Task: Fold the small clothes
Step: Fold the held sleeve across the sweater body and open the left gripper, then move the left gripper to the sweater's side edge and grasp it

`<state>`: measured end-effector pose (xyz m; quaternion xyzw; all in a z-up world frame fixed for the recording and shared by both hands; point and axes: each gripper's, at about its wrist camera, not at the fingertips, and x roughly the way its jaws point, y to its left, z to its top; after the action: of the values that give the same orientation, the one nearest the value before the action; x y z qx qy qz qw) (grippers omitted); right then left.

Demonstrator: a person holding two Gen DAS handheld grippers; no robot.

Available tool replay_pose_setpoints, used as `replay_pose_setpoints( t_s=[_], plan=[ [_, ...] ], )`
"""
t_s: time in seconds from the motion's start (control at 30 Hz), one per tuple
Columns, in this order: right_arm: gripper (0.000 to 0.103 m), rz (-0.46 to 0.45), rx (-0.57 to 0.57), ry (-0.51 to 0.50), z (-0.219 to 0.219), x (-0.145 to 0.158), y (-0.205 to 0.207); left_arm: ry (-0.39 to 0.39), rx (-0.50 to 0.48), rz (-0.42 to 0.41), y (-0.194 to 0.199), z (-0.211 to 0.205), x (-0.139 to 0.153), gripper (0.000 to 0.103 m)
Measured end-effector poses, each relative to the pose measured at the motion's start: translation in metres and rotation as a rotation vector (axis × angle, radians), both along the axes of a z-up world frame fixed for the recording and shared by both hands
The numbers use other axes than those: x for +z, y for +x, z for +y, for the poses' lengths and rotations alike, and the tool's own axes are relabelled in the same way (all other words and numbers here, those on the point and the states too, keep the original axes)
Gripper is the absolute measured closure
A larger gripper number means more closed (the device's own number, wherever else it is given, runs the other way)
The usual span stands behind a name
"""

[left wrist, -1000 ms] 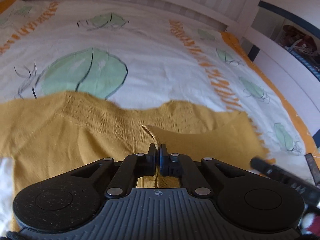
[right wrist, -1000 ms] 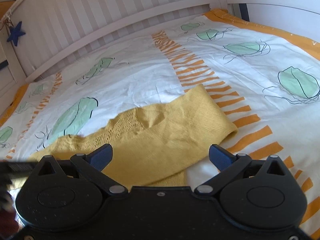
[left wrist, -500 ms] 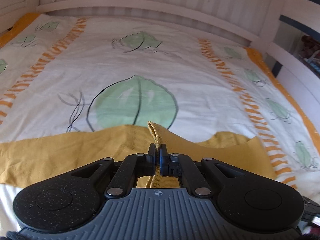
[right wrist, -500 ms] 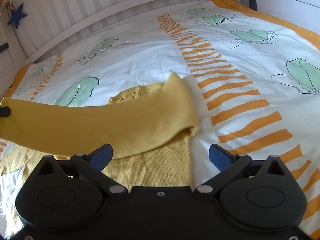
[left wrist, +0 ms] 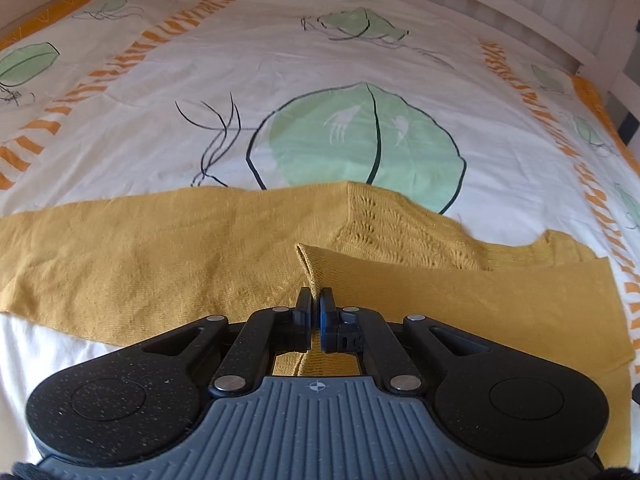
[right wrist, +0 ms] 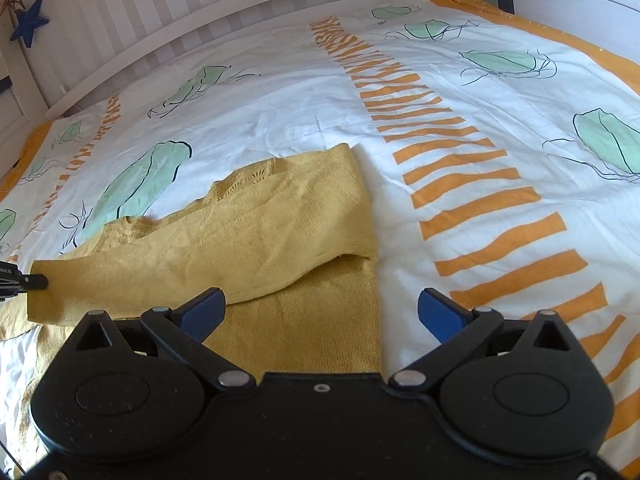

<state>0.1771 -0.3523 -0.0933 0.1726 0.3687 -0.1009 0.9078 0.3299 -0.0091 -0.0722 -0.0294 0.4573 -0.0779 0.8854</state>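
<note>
With the left gripper point(left wrist: 315, 300) jaws clamped on the mustard sweater point(left wrist: 168, 264) sleeve edge and the right gripper point(right wrist: 320, 312) jaws wide open and empty, the thin pinch may slip and the fold slump crooked across the bed point(left wrist: 320, 92)

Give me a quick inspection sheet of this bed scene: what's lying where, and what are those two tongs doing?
Surface: white bedspread with green leaf prints and orange stripes, lightly creased.
Job's things: one mustard knit sweater lying on the bedspread, a sleeve drawn across its body.
Clutter: nothing seen.
Grippers: left tongs shut on the sleeve's cuff; right tongs open, empty, over the sweater's near edge.
Cables: nothing seen.
Surroundings: white slatted bed frame behind; blue star hanging at the far left of the right camera's view.
</note>
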Motion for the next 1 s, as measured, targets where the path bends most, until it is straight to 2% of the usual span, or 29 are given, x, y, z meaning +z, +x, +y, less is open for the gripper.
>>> replay_pose_setpoints(
  t_s=[0.13,0.23,0.4,0.53,0.67,0.77,0.83,0.93,1.0],
  plan=[
    [0.001,0.009,0.0,-0.004,0.0,-0.002,0.002,0.069,0.023,-0.001,0.005,0.0,-0.009,0.096],
    [0.001,0.012,0.001,-0.007,0.0,-0.003,0.002,0.116,0.046,0.006,0.006,0.004,-0.015,0.085],
    [0.001,0.014,0.0,0.001,0.0,-0.004,0.003,0.166,0.069,0.034,0.002,0.012,-0.025,0.082],
    [0.001,0.022,-0.002,-0.002,0.0,-0.006,0.004,0.218,0.024,0.011,-0.008,0.008,-0.031,0.077],
    [0.001,0.111,0.0,-0.015,-0.001,-0.019,0.011,0.271,0.025,-0.023,-0.014,-0.002,-0.036,0.071],
    [0.001,0.133,0.012,-0.046,0.001,-0.027,0.013,0.312,0.048,-0.057,-0.018,-0.003,-0.04,0.055],
    [0.0,0.14,0.021,-0.073,0.005,-0.028,0.013,0.314,0.078,-0.077,-0.02,0.002,-0.041,0.04],
    [0.0,0.136,0.023,-0.081,0.006,-0.029,0.012,0.261,0.108,-0.081,-0.022,0.016,-0.041,0.025],
    [0.0,0.132,0.026,-0.076,0.005,-0.029,0.012,0.213,0.103,-0.078,-0.024,0.025,-0.042,0.02]
  ],
)
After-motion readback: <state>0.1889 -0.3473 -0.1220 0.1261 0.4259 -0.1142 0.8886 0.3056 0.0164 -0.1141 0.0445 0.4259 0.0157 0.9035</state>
